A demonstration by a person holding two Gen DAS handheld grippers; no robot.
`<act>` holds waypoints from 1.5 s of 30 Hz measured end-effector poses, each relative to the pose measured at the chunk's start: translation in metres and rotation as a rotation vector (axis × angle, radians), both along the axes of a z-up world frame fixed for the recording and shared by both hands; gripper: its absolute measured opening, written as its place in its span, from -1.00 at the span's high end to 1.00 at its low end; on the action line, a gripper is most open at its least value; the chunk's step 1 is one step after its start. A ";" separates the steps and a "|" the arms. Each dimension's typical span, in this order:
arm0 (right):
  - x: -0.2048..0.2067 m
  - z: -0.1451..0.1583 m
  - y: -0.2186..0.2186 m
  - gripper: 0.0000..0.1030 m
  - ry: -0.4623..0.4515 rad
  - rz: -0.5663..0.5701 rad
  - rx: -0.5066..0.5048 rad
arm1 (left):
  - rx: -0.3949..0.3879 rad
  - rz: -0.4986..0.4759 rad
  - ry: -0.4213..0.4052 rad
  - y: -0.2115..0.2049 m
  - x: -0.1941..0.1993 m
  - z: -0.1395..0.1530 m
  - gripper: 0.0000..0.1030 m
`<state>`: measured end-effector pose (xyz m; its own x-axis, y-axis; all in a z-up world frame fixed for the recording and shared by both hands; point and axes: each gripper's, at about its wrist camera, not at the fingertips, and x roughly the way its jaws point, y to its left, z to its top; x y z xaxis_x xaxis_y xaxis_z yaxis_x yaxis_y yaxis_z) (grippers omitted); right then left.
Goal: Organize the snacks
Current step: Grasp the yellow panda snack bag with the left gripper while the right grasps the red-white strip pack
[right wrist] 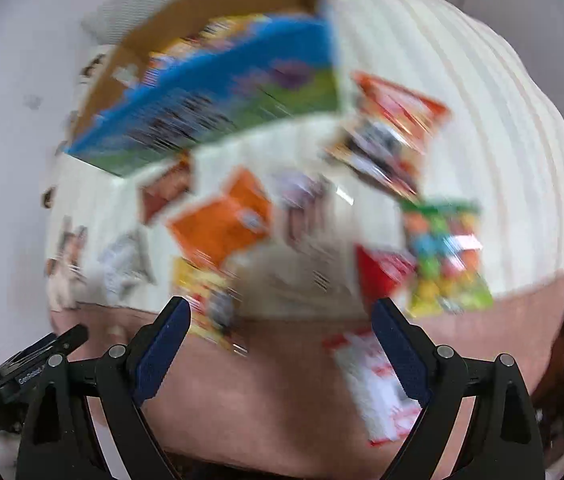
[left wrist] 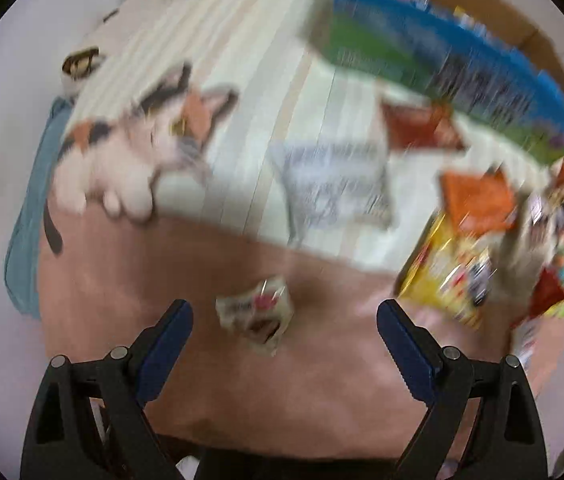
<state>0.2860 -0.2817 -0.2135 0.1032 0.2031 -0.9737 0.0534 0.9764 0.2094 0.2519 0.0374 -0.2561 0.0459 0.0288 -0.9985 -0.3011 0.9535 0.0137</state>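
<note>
Both views are motion-blurred. My left gripper point(left wrist: 285, 312) is open and empty above a small crumpled snack packet point(left wrist: 258, 318) on the pink cover. Beyond lie a grey-white packet point(left wrist: 333, 184), an orange packet point(left wrist: 477, 200) and a yellow packet point(left wrist: 445, 280). A blue and green cardboard box point(left wrist: 441, 68) stands at the back right. My right gripper point(right wrist: 282, 312) is open and empty over several snack packets: orange point(right wrist: 222, 220), yellow point(right wrist: 206, 296), red point(right wrist: 381, 272), a colourful candy bag point(right wrist: 441, 256) and a white-red packet point(right wrist: 377, 384). The box point(right wrist: 218, 100) also shows here.
A cat plush point(left wrist: 134, 152) lies at the left on the striped cream blanket point(left wrist: 258, 80). A blue sheet edge point(left wrist: 26, 208) borders the left. The other gripper's body point(right wrist: 22, 364) shows at lower left in the right wrist view.
</note>
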 end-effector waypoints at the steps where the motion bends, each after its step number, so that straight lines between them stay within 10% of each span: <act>1: -0.007 -0.007 -0.008 -0.83 0.019 -0.017 -0.017 | -0.013 0.003 0.020 0.001 -0.007 -0.009 -0.83; 15: -0.067 -0.097 -0.038 -0.57 0.157 -0.131 -0.158 | -0.031 -0.178 0.051 -0.038 -0.009 -0.026 -0.83; 23: -0.078 -0.100 -0.027 -0.57 0.225 -0.218 0.108 | -0.097 -0.268 0.049 -0.088 0.022 -0.023 -0.83; 35: -0.084 -0.103 -0.036 -0.57 0.227 -0.185 0.066 | 0.186 -1.177 0.023 -0.227 0.066 -0.046 -0.83; 45: -0.078 -0.104 -0.030 -0.57 0.233 -0.212 0.087 | 0.113 -1.287 0.102 -0.279 0.079 -0.063 -0.83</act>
